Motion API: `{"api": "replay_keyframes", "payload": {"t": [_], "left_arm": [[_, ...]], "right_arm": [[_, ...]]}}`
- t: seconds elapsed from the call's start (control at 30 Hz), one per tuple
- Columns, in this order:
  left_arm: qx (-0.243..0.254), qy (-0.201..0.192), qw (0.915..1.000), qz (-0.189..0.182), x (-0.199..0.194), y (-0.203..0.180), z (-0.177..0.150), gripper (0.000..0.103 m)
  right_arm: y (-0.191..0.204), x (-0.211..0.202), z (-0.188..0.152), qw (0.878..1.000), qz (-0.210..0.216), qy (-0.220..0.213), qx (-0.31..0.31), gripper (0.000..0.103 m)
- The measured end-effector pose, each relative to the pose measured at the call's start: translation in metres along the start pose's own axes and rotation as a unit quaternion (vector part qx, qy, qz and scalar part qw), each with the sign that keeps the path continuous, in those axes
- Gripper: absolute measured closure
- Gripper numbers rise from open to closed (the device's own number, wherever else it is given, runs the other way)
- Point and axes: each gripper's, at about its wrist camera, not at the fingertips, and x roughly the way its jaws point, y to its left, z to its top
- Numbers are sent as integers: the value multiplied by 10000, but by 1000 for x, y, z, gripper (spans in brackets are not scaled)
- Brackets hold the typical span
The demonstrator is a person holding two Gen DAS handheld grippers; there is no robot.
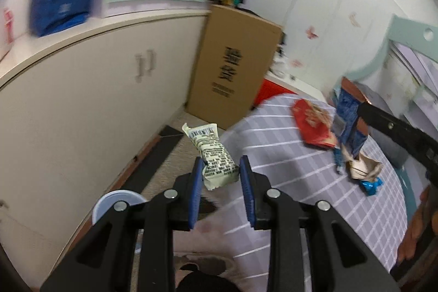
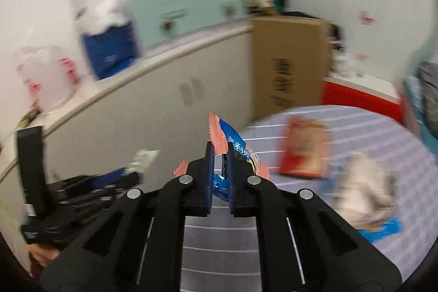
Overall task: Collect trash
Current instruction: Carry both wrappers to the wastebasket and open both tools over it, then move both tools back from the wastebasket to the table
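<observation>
Left gripper up over the gap between cabinet and table, jaws partly closed and pinched on a pale cream wrapper. Barcode end of that wrapper sticking up and away past the blue pads, crumpled lower end tucked between them. Held clear of the floor, nothing touching it but the pads.

Right gripper nearly shut, clamped on a blue snack packet with a pink serrated edge. Packet poking up and forward out of the jaws, part of it bunched down between the fingers. Also lifted, off the table surface. In the left view, seen from the side at the far right, same blue packet dangling from the black arm of that gripper.

Still lying on the round table with its grey-lilac checked cloth: a red packet flat near the far edge, and just beside it toward the near side a crumpled tan paper scrap with a small bright blue wrapper touching its lower edge. Right view heavily blurred, so those same pieces only as smears there.

Beyond the table, a tall cardboard box standing upright against the cream cabinet. Rim of a pale blue bin showing low left, behind the left gripper's arm, down by the cabinet.
</observation>
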Motion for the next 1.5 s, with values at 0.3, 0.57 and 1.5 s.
{"api": "replay_keyframes", "payload": {"t": [0.3, 0.57, 1.5], "left_arm": [[-987, 282, 9865, 1276, 5, 150, -37, 77], [-1589, 1009, 9675, 1688, 70, 241, -85, 77], [-1787, 1581, 9606, 1424, 141, 259, -102, 76]], "right_arm": [[142, 132, -40, 9814, 1573, 1102, -22, 94], [195, 263, -116, 9691, 1400, 2032, 37, 94], [169, 306, -134, 9823, 531, 1783, -209, 57]]}}
